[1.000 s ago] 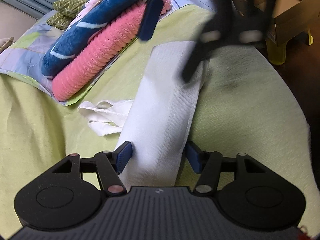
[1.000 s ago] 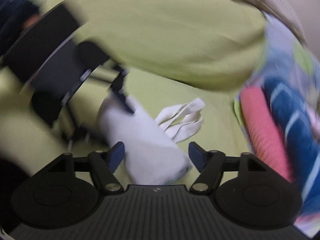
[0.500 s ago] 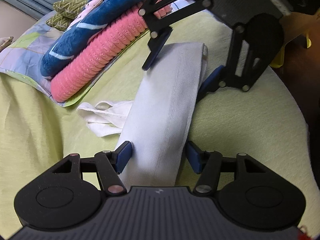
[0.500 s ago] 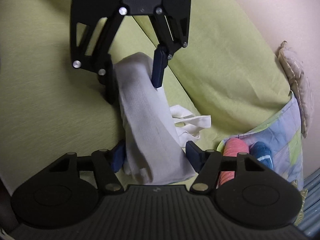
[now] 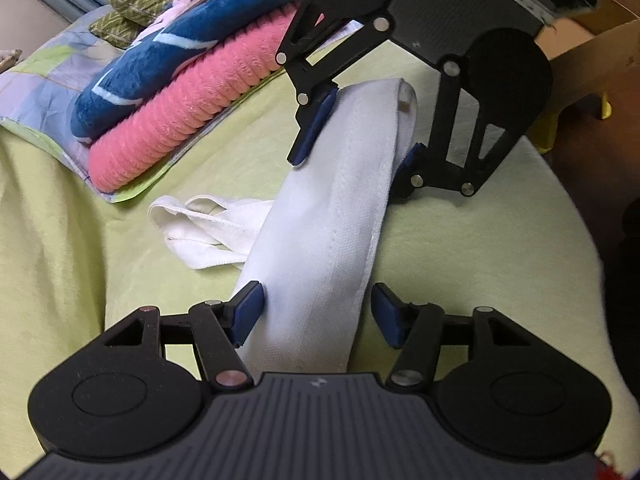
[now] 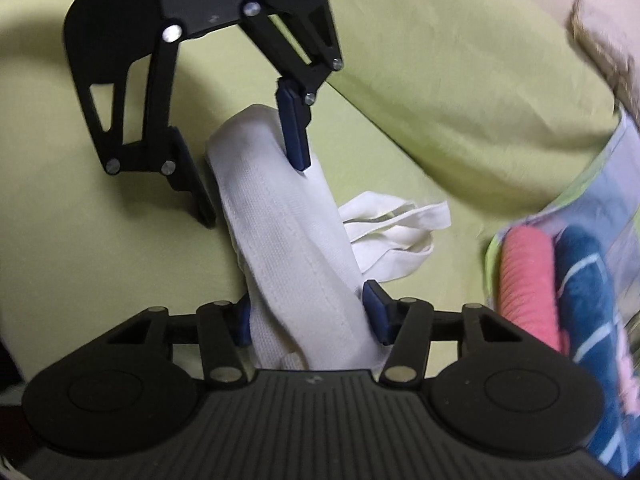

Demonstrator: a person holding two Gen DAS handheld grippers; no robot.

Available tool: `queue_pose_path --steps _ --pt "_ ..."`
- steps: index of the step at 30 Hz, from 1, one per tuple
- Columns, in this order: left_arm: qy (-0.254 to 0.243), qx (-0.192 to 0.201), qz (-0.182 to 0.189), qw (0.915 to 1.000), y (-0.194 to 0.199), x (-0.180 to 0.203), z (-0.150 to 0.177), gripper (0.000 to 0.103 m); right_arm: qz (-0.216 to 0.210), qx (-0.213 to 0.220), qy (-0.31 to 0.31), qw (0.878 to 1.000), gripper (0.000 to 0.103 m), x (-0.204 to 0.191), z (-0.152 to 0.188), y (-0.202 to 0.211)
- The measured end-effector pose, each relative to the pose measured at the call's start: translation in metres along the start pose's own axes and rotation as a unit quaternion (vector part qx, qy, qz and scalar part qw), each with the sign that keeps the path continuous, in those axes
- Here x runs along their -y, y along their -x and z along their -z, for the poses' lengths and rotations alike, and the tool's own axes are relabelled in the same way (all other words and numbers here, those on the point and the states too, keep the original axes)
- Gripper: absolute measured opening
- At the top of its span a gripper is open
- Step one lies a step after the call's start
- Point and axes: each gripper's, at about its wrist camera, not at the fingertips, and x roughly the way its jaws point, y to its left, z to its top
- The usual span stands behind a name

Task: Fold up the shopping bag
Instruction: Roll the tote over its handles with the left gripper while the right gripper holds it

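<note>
**The bag could slip and fall open**

I am holding my two grippers at the two ends of the white shopping bag (image 5: 320, 240). Closest to me, my left gripper (image 5: 318, 314) has its blue pads spread wide. One pad just touches the bag's side and the other stands off from it, so this gripper holds nothing. If I lift now, this near end would stay down and the folds could slide apart.

The bag is folded into one long, narrow strip. It lies on the green bed cover (image 5: 100, 280), running away from my left gripper. It looks soft and floppy, with a stitched seam down its length. Its handles (image 5: 208, 228) stick out to the left of the strip in a loose heap. They could catch on a pad or drag the fold crooked.

At the far end of the bag, my right gripper (image 5: 352, 140) has a pad on each side of the strip. In the right wrist view its pads (image 6: 376, 312) sit snug against the cloth, so I think it is pinching the bag. If it only has the top layer, the rest may drop.

Past the bag, on its left, lie a pink towel (image 5: 180, 120) and a blue blanket (image 5: 168, 60).
</note>
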Motion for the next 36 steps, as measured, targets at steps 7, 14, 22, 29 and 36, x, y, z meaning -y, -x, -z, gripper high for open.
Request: queue_pose_path --steps 7,14,22,29,36 --pt "-0.024 -0.011 0.028 0.9993 0.033 0.033 0.000 0.061 -0.079 -0.013 -0.050 0.996 0.051 -0.006 -0.004 0.027" --pt "-0.004 -0.003 0.061 0.9982 0.064 0.038 0.006 0.061 -0.232 -0.027 -0.151 0.960 0.051 0.026 -0.005 0.035" --pt "0.008 0.005 0.050 0.9987 0.053 0.017 -0.001 0.061 -0.345 -0.046 -0.300 0.888 0.051 0.085 0.019 0.002" --pt "0.007 0.008 0.039 0.9992 0.040 0.005 -0.002 0.062 -0.401 -0.068 -0.391 0.826 0.052 0.112 0.039 -0.020" --pt "0.019 0.010 0.049 0.9986 0.029 -0.008 0.001 0.063 -0.422 -0.100 -0.460 0.775 0.060 0.126 0.058 -0.047"
